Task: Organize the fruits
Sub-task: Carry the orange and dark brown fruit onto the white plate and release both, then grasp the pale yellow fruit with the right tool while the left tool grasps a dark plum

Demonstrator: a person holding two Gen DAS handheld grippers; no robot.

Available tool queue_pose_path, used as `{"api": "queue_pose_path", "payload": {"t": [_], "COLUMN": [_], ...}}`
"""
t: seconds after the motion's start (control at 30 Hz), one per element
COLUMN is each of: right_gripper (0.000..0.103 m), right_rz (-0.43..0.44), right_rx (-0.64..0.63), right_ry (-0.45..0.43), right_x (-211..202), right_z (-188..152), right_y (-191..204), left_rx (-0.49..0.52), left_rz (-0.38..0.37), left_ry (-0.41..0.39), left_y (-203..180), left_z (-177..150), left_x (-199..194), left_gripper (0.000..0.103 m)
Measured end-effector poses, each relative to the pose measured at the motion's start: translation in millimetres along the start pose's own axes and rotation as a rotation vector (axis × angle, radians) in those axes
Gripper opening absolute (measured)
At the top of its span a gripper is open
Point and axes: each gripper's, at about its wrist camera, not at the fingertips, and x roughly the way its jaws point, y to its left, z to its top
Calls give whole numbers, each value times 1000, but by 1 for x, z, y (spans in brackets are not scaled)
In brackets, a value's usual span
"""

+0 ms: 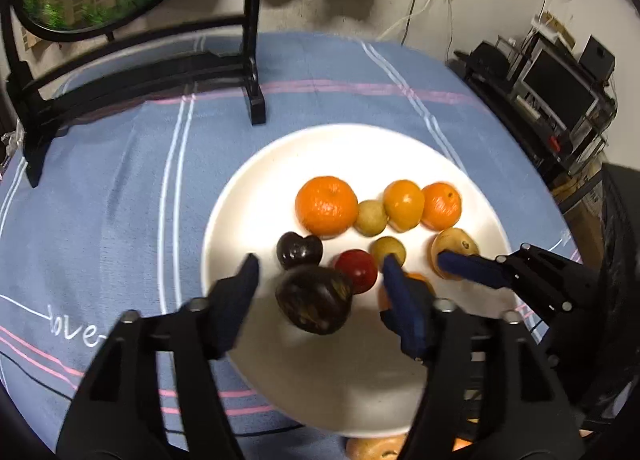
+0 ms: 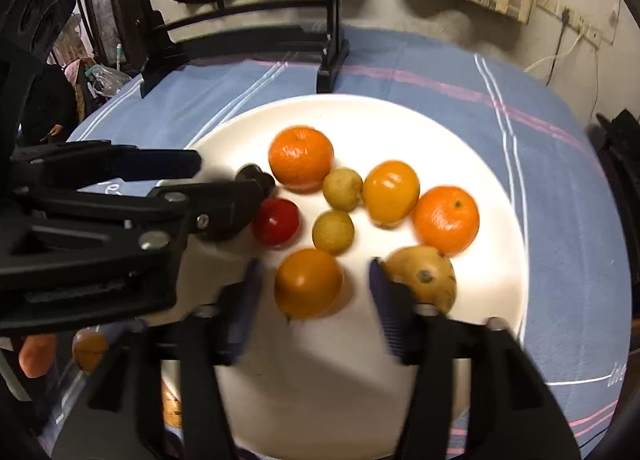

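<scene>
Fruits are seen gathered on white plate [image 1: 256, 187] atop blue cloth [image 1: 120, 187]. L gripper [image 1: 320, 272] jaws apart, dark fruit [image 1: 314, 300] lying loose btwn them, not pressed. R gripper [image 2: 314, 280] jaws apart w/ orange fruit [image 2: 308, 283] btwn, untouched; brown spotted fruit [image 2: 426, 276] just right of its right finger.

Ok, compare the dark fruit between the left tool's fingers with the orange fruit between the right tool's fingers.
The dark fruit is blackish brown; the orange fruit is bright and smooth. The dark one tapers like a pear, the orange one is round. The dark one sits beside a red fruit, the orange one beside a spotted tan fruit. Both lie on the white plate, each between open fingers that do not press on it.
</scene>
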Motion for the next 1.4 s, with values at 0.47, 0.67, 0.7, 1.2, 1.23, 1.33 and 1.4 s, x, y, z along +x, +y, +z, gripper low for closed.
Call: {"api": "queue_pose_path", "payload": {"t": [0.47, 0.67, 0.7, 1.2, 1.23, 1.33, 1.4], "right_gripper": [102, 102, 102, 102, 102, 102, 102], "right_rz": [-104, -58, -60, -115, -117, -126, -125], "right_rx": [184, 333, 329, 323, 329, 348, 331], "right_ry": [-96, -84, -82, 15, 17, -1, -43], "right_x": [-148, -167, -168, -138, -137, -135, -133], "right_z": [-136, -170, -170, -169, -170, -167, -160], "right_y": [22, 28, 31, 21, 19, 12, 9], "left_rx": [-48, 12, 23, -2, 0, 5, 9], "left_rz": [126, 153, 158, 159, 159, 153, 144], "left_ry": [-166, -152, -154, -110, -109, -106, -99], "left_y": [-34, -52, -54, -34, -35, -36, -37], "left_z": [-156, -194, -197, -221, -221, -221, -222], "left_x": [-150, -160, -162, -163, -162, -162, -161], "left_gripper": [98, 98, 98, 98, 98, 98, 98]}}
